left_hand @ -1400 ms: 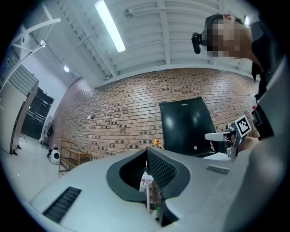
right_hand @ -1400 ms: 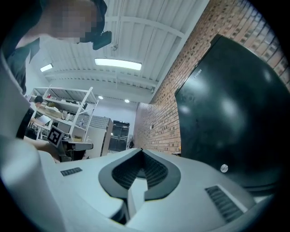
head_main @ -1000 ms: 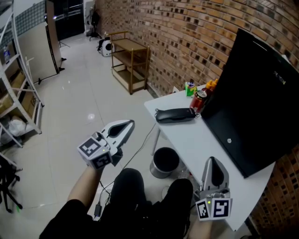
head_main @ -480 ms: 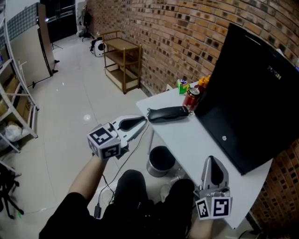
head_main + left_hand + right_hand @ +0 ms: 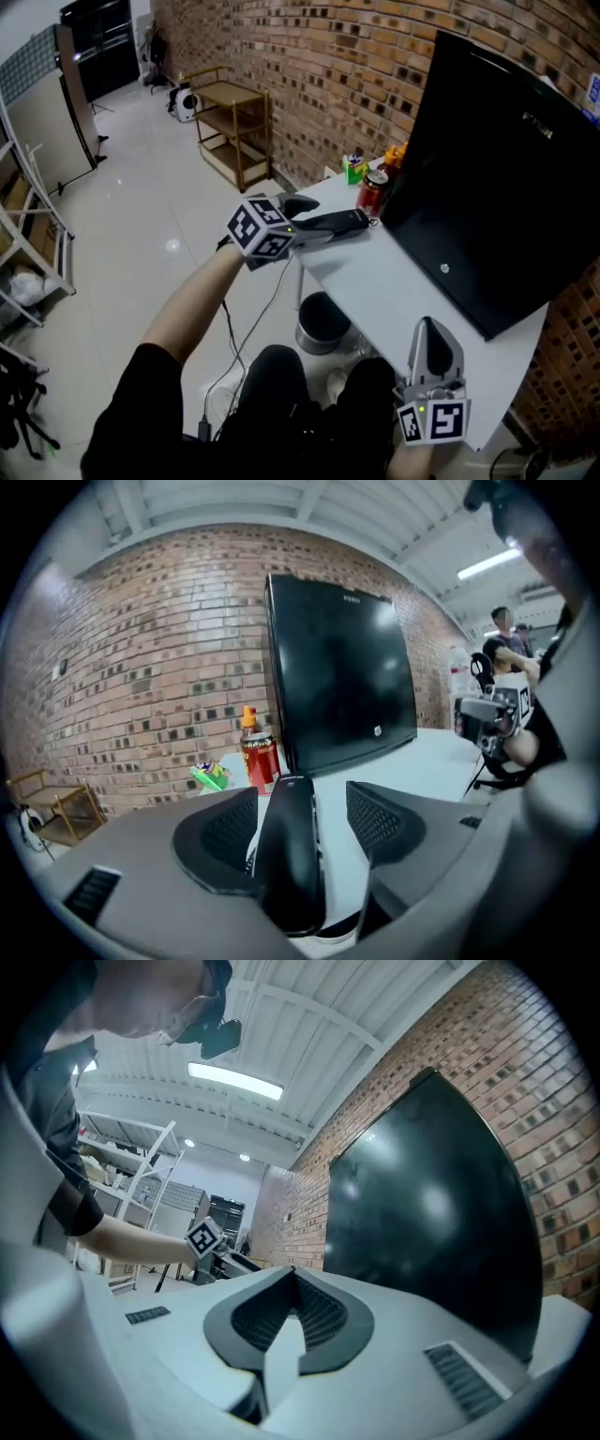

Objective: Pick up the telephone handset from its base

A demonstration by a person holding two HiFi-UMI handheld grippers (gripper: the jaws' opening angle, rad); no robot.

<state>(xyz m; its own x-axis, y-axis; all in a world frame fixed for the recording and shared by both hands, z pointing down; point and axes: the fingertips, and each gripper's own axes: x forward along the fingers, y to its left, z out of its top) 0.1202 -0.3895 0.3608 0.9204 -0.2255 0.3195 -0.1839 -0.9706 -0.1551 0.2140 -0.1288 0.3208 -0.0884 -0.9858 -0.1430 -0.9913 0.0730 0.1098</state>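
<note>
Two claws showed: the right claw (image 5: 433,349) sat closed tight and empty at the near edge of the worktop (image 5: 403,281); the left claw (image 5: 300,819) was opening astride the handset (image 5: 289,855), which lay near the far corner, pads not yet pressing. An off-centre squeeze could skid it toward the red can (image 5: 261,758).

I find the long black plastic telephone handset (image 5: 342,222) at the white tabletop's (image 5: 394,281) far left corner, between my left claw's (image 5: 302,813) opening jaws. Behind it, at the far edge, stands a red metal can (image 5: 372,192), then a small green box (image 5: 353,169). A big flat black screen (image 5: 487,169) lines the right edge.
</note>
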